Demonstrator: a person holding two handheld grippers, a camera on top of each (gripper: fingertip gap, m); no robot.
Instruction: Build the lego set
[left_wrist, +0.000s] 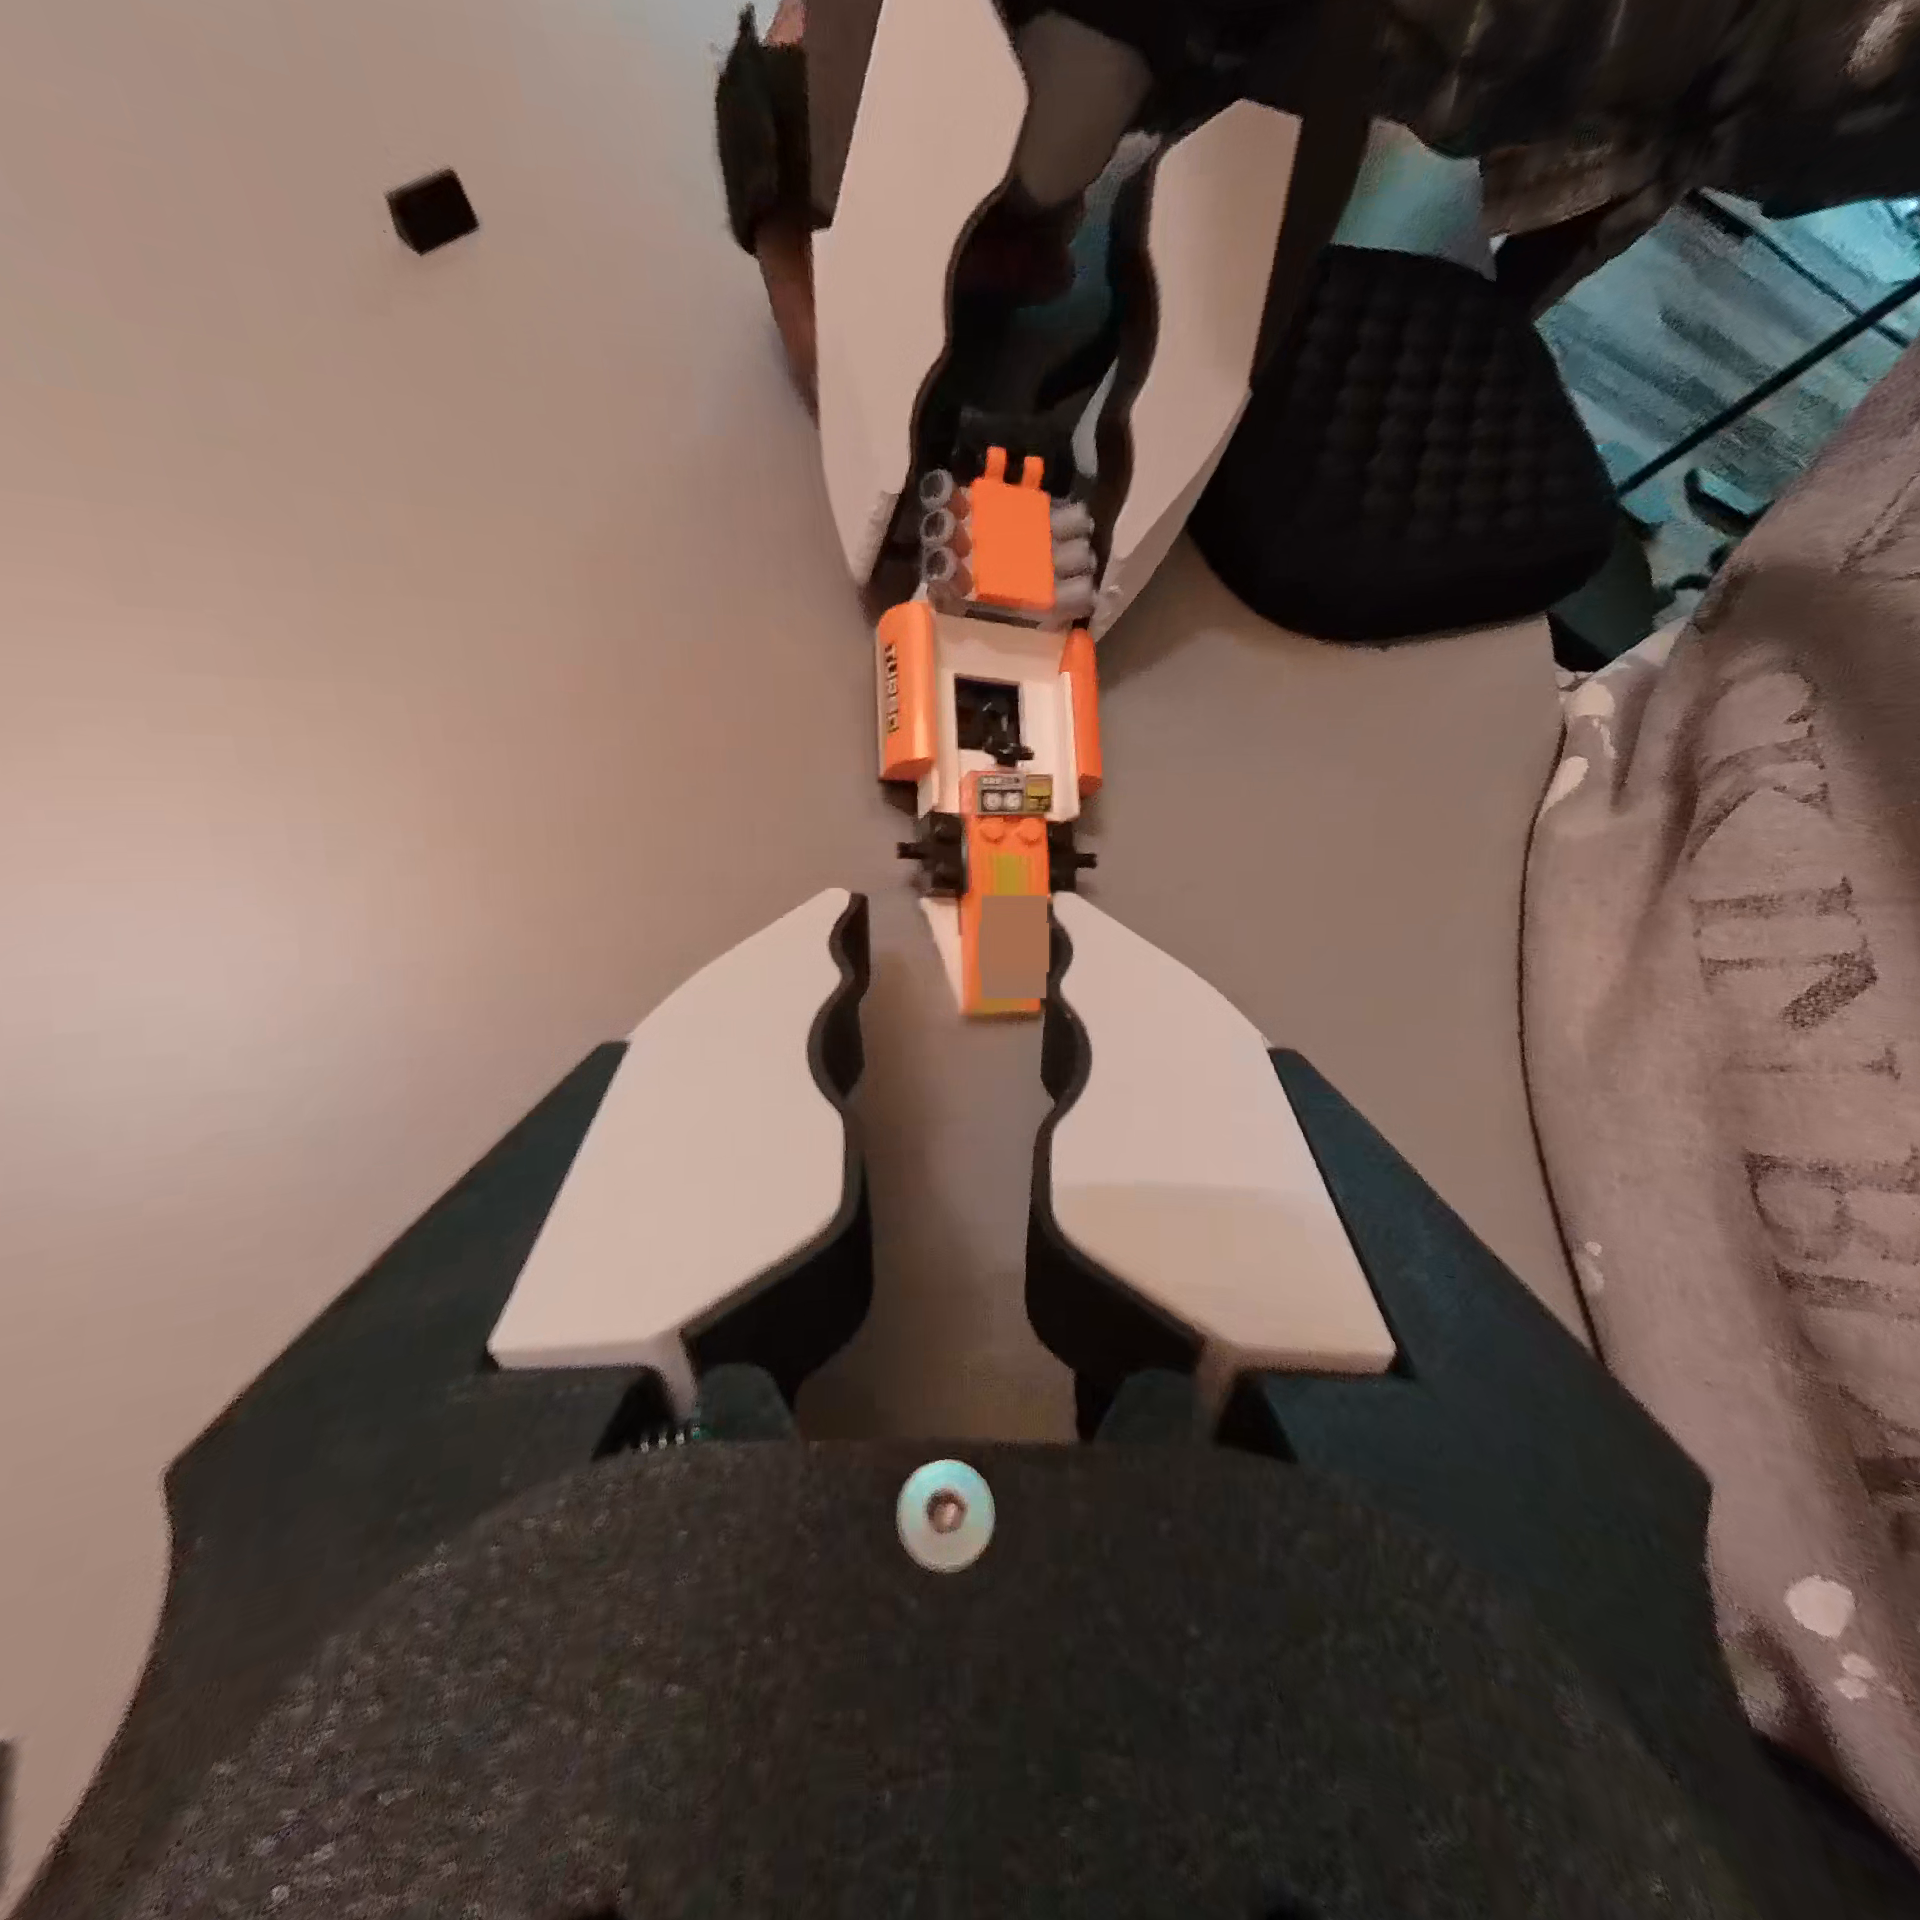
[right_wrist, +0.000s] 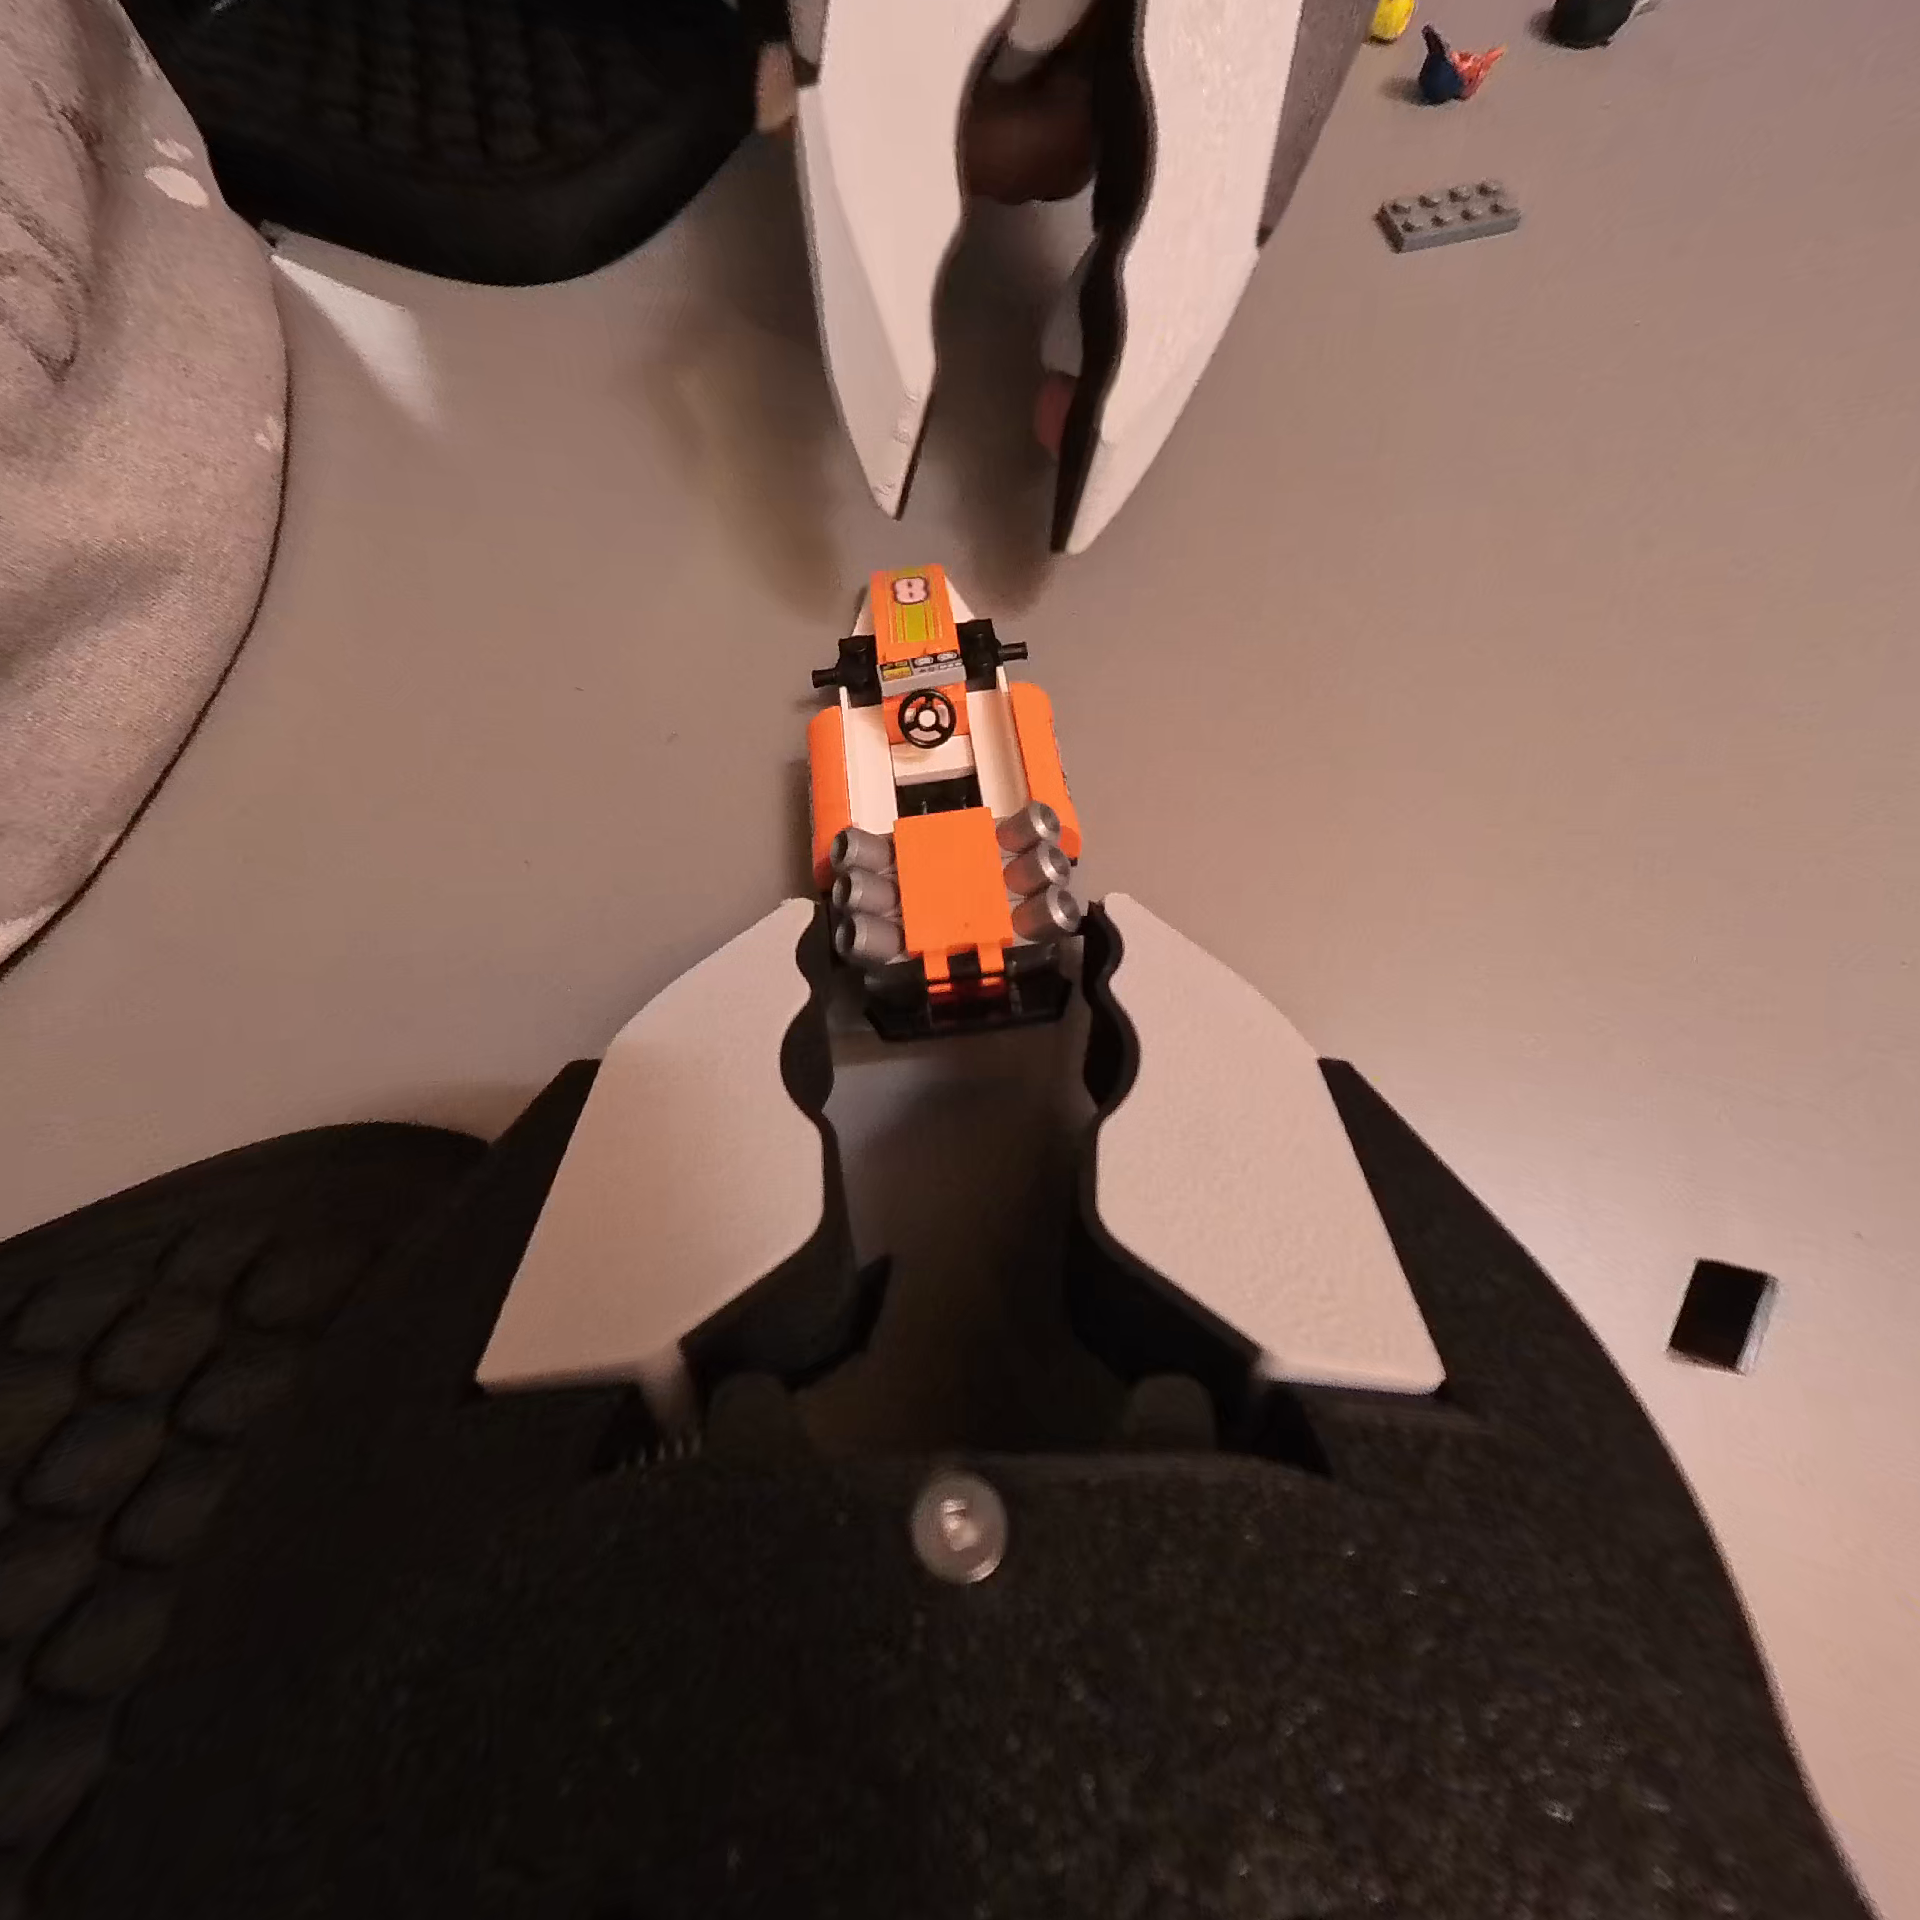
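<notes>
Through the left wrist view, my left gripper (left_wrist: 951, 940) points along the lego car (left_wrist: 987, 727), which lies lengthwise on the pale bench (left_wrist: 364, 675) with its orange nose toward me. My jaws are spread moderately and hold nothing; the nose sits between the fingertips, close to the right-hand one, though I cannot tell if it touches. I judge I keep them there so the car cannot slide my way under a push from the far end. Opposite, the right gripper (left_wrist: 987, 561) flanks the tail around the grey exhaust pipes (left_wrist: 940, 530); from here I cannot tell whether it pinches. A small black piece (left_wrist: 431, 208) lies alone toward the bench's far left, well apart from the car. The front axle pins stick out bare, so the wheels are, as I judge it, not yet fitted.

Through the right wrist view, my right gripper (right_wrist: 951, 935) has its jaws fairly wide, the car's (right_wrist: 935, 790) tail between the tips; I see no clear contact, so I read it as bracketing, not clamping. The left gripper (right_wrist: 977, 530) hangs just beyond the nose, jaws narrower and empty. A grey plate (right_wrist: 1449, 213) lies toward the bench's far right, colourful bits (right_wrist: 1455, 64) near the far right corner, and a black tile (right_wrist: 1720, 1314) near the right edge, all spare parts waiting, I suppose.
</notes>
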